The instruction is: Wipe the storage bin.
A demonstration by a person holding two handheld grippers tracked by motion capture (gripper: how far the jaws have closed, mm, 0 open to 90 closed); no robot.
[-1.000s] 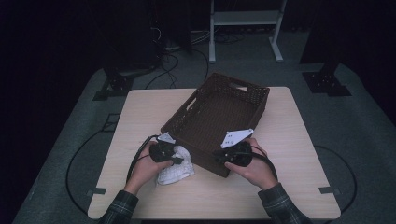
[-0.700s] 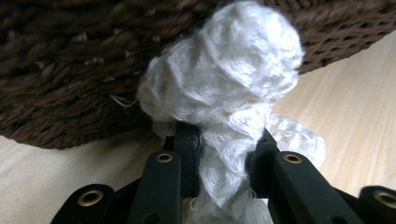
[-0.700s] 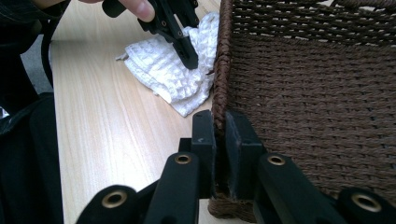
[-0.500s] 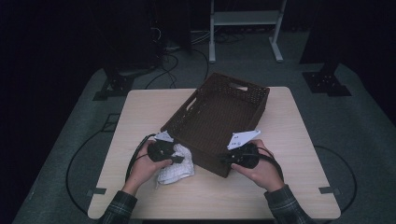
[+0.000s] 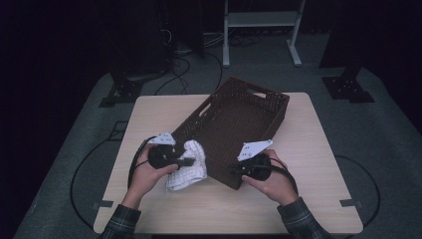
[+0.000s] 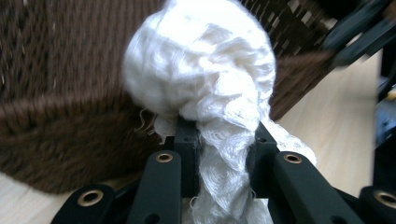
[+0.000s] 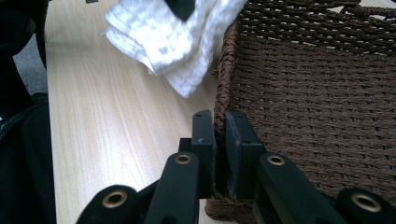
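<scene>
The woven basket (image 5: pixel 234 127) lies slantwise across the middle of the surface (image 5: pixel 318 164), and its brown walls bar any level pass from side to side there. Its inside is bare and open from above. At its near left wall hangs a white cloth (image 5: pixel 189 164), bunched and touching the wicker, so the gap there is blocked. The left hand-held gripper (image 5: pixel 186 162) and the right hand-held gripper (image 5: pixel 234 170) crowd the near corner. Bare wood lies free far left, along the right edge and along the near edge.
</scene>
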